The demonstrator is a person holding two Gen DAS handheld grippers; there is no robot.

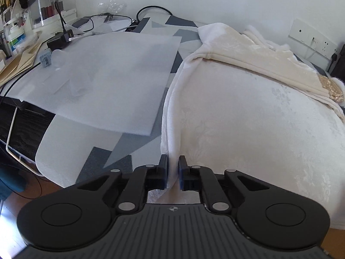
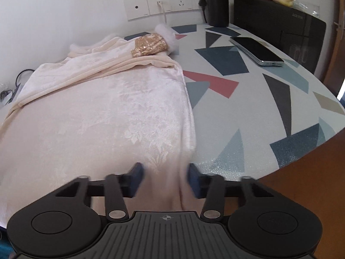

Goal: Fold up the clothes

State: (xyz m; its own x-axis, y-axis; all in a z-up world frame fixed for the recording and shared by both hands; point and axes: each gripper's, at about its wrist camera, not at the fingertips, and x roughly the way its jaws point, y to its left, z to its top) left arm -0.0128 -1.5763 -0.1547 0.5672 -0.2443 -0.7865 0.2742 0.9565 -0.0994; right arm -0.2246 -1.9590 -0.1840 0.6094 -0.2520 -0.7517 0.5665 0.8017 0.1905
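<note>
The cream garment [image 1: 248, 116] lies flat on the bench [image 2: 258, 99], both near corners taken: the left gripper [image 1: 173, 170] has its jaws clamped on the near left edge. The right gripper [image 2: 165, 179] looks blurred, its jaws apart around a bunched near-right fold, perhaps not pinching, so that corner could slip on lifting and skew the fold; the slick fabric may drag toward the phone [image 2: 256, 50].

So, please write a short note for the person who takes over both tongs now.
Left tongs: shut on the near left edge of the cream garment.
Right tongs: blurred, fabric of the near right edge between the pads; grip not certain.
Garment lies flat on the patterned table, sleeve with gold cuff folded across the far end.
Left: fold the near hem away.
</note>
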